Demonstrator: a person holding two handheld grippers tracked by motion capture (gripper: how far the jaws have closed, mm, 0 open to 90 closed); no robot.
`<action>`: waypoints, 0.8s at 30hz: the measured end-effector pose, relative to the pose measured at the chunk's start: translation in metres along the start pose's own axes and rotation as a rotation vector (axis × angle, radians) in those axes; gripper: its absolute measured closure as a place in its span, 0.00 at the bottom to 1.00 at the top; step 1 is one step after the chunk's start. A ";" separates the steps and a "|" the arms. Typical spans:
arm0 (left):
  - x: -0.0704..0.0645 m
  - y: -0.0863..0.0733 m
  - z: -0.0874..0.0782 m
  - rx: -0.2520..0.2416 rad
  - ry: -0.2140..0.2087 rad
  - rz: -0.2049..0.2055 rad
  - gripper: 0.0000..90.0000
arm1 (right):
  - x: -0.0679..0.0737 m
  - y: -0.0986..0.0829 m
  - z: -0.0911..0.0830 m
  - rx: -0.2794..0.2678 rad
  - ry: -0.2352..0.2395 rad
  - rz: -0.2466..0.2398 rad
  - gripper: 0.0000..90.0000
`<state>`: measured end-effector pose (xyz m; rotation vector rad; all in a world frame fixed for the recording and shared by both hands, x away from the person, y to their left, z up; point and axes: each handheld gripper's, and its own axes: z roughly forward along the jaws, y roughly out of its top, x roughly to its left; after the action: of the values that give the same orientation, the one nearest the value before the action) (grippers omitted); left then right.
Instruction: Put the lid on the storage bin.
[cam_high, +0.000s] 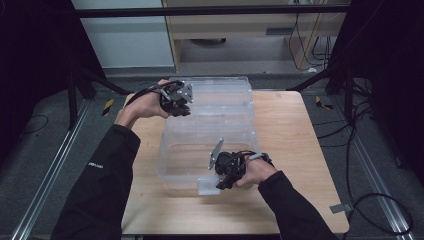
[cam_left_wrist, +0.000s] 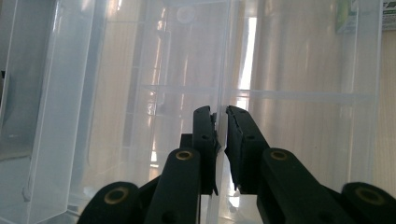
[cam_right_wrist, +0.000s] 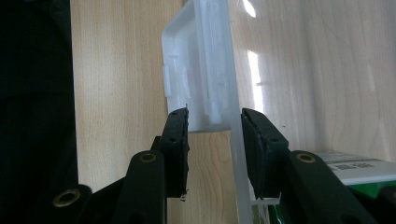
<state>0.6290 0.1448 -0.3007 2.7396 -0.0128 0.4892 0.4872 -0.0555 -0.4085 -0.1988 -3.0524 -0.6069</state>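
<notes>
A clear plastic box (cam_high: 169, 165) stands on the wooden table (cam_high: 292, 135), with its clear lid (cam_high: 220, 97) raised behind it. At the lid's far left corner, my left gripper (cam_high: 179, 106) is shut on the lid's thin edge. In the left gripper view the jaws (cam_left_wrist: 220, 112) pinch that clear edge (cam_left_wrist: 222, 70). My right gripper (cam_high: 221, 181) is at the box's front rim beside the white latch (cam_high: 206, 186). In the right gripper view its jaws (cam_right_wrist: 215, 114) straddle the front wall (cam_right_wrist: 236, 154). They close on the near end of the latch (cam_right_wrist: 196, 70).
A green-labelled packet (cam_right_wrist: 359, 175) lies inside the box by the front wall. Bare wood is left and right of the box. Dark metal frame legs (cam_high: 75, 95) and cables (cam_high: 360, 130) surround the table on the grey floor.
</notes>
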 end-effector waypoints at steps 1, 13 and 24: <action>0.000 0.000 0.000 0.004 -0.004 -0.001 0.92 | 0.000 0.000 0.000 -0.001 -0.001 0.001 0.70; -0.002 0.010 -0.004 0.068 -0.029 0.041 0.97 | 0.000 -0.001 0.000 -0.016 -0.004 0.018 0.71; -0.010 0.015 -0.012 0.071 -0.050 0.052 0.98 | 0.001 -0.002 0.000 -0.026 -0.005 0.007 0.72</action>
<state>0.6150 0.1341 -0.2883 2.8268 -0.0804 0.4433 0.4862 -0.0572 -0.4096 -0.2114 -3.0488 -0.6476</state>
